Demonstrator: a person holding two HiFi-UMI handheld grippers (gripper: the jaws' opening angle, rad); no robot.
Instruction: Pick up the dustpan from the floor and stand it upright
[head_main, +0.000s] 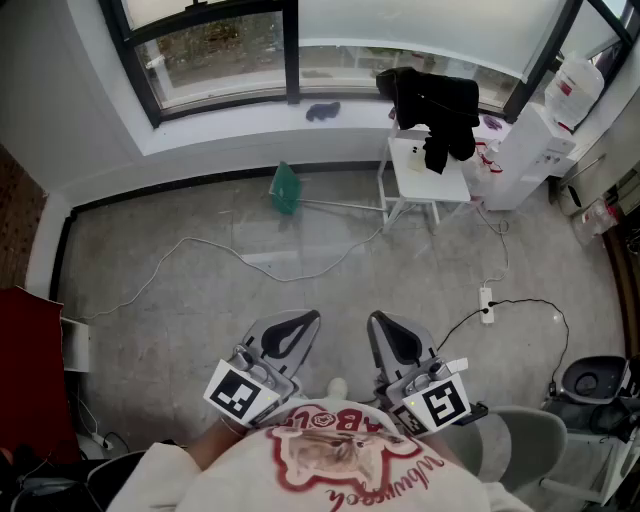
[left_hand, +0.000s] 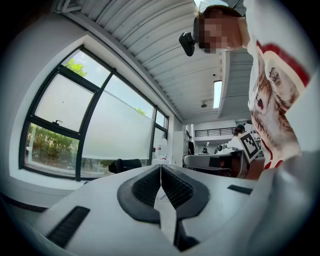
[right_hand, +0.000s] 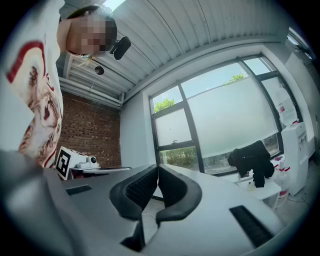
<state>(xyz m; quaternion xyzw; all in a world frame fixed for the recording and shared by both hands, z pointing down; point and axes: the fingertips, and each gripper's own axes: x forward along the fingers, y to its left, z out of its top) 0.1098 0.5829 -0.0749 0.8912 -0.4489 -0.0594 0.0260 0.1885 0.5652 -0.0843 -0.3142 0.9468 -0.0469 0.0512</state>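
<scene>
A green dustpan (head_main: 285, 187) lies on the grey floor below the window, its long pale handle (head_main: 340, 206) reaching right toward a white chair. My left gripper (head_main: 300, 322) and right gripper (head_main: 378, 322) are held close to my body, far from the dustpan, both pointing level toward the window. In the left gripper view the left gripper (left_hand: 160, 168) has its black pads touching at the tips, with nothing between them. The right gripper (right_hand: 156, 170) is likewise shut and empty. The dustpan appears in neither gripper view.
A white chair (head_main: 425, 175) draped with a black garment (head_main: 440, 110) stands right of the dustpan. A thin white cable (head_main: 200, 250) snakes across the floor; a power strip (head_main: 486, 304) and black cord lie at right. A white water dispenser (head_main: 535, 150) and red panel (head_main: 30, 370) flank the room.
</scene>
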